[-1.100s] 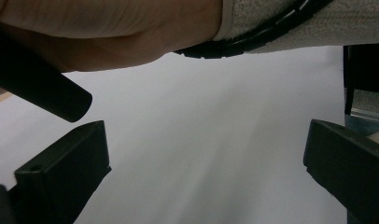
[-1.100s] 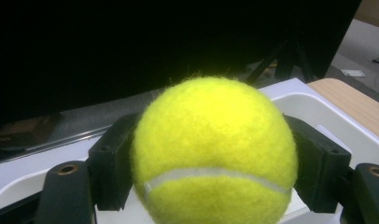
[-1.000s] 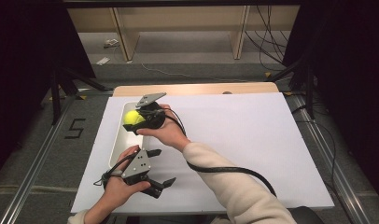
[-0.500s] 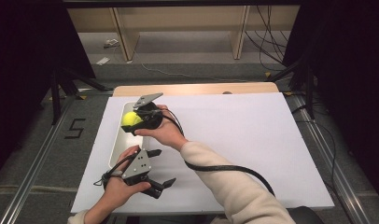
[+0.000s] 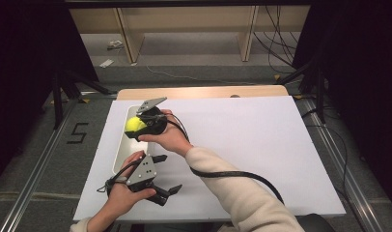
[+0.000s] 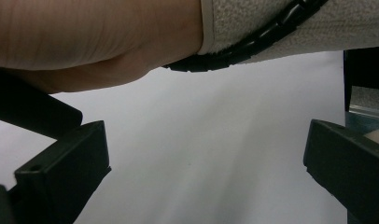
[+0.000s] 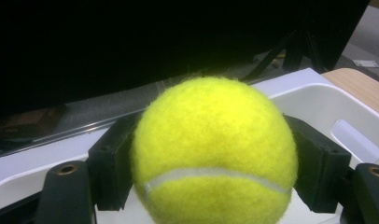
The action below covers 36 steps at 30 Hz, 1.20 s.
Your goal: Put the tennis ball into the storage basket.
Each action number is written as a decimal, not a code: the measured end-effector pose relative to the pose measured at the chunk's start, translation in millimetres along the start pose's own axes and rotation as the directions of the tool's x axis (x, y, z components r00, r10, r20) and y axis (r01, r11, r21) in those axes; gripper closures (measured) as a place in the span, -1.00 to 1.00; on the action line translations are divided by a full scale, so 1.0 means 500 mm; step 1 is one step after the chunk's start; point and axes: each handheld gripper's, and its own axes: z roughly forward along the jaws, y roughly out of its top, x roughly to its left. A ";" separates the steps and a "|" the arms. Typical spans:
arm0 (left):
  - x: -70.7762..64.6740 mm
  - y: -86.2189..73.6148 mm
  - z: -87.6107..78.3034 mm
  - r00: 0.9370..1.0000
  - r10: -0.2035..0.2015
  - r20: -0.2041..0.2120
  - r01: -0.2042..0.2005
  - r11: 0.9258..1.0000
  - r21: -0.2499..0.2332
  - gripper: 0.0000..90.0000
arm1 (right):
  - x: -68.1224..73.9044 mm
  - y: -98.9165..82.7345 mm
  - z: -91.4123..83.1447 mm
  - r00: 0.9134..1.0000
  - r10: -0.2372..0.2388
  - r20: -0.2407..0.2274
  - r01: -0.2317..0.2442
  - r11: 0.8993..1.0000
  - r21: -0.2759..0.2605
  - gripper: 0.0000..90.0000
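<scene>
Two grippers in play, one loaded, one idle. The right gripper (image 5: 132, 126) has its jaws clenched on a yellow tennis ball (image 7: 213, 151); in the right gripper view a black jaw presses on each flank of the ball, with the white seam running level between them. A grip across the widest part of the ball looks chosen so it cannot squirt out.

Ball position: held in the air over the white tray (image 5: 118, 157) at the left edge of the table (image 5: 261, 145), above the tray's far end. The right gripper view shows the tray's rim and a handle slot (image 7: 355, 140) just behind the ball. Judgement: the ball is either about to be lowered into the tray or has just come up out of it; which, I cannot tell.

The left gripper (image 5: 167, 192) lies low near the table's near edge, just beside the tray's near end, jaws spread wide and holding nothing. In its own view, only the white tabletop lies between its jaws, with the right forearm's sleeve (image 6: 290, 28) and cable (image 6: 253, 46) crossing above. Likely parked clear of the right arm's reach.
</scene>
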 end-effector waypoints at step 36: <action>0.001 -0.001 0.000 1.000 -0.003 0.003 0.003 1.000 0.007 -1.00 | -0.005 -0.016 0.024 1.000 0.005 -0.005 -0.005 0.999 0.052 -0.41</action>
